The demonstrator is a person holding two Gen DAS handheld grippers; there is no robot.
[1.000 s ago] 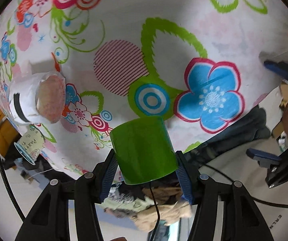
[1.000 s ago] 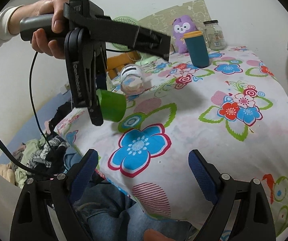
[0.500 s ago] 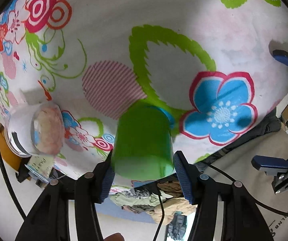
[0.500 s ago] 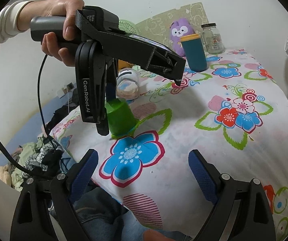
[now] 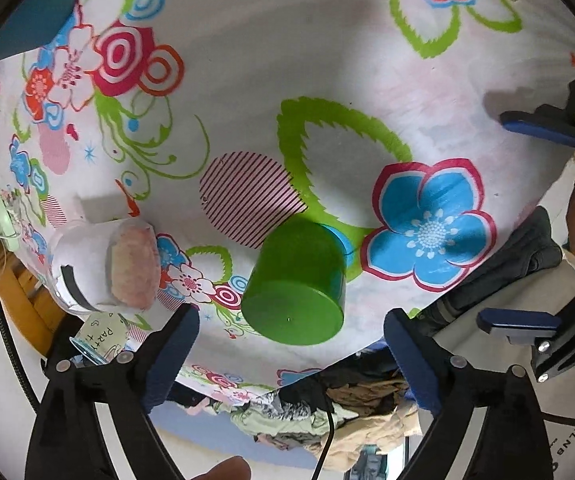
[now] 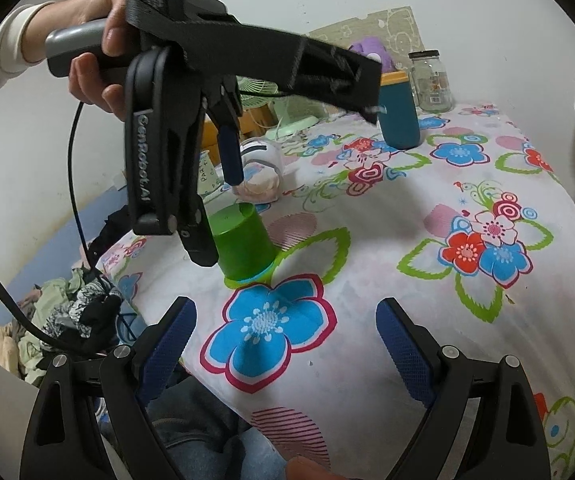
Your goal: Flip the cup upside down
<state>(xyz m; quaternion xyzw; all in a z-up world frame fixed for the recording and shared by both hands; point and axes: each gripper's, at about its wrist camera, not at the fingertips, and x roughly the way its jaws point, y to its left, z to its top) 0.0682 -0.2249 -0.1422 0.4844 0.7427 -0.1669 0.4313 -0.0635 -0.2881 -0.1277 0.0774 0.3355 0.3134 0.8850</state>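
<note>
The green cup (image 5: pixel 299 280) stands upside down on the flowered tablecloth (image 5: pixel 327 60), its flat bottom facing up. It also shows in the right wrist view (image 6: pixel 243 240). My left gripper (image 5: pixel 291 344) is open, its blue pads apart on either side of the cup and lifted clear of it. In the right wrist view the left gripper (image 6: pixel 217 216) hangs just above and left of the cup. My right gripper (image 6: pixel 285 344) is open and empty near the table's front edge, over a blue flower.
A clear jar (image 5: pixel 107 264) lies on its side left of the cup, with a paper cup (image 5: pixel 101 336) beside it. A teal tumbler (image 6: pixel 397 112), a glass jar (image 6: pixel 431 80) and a purple plush (image 6: pixel 371 50) stand at the back. Clothes (image 6: pixel 71 312) lie on the floor beyond the table edge.
The left gripper set the green cup down upside down on the cloth, opened its jaws and drew back upward. The right gripper stayed put.
</note>
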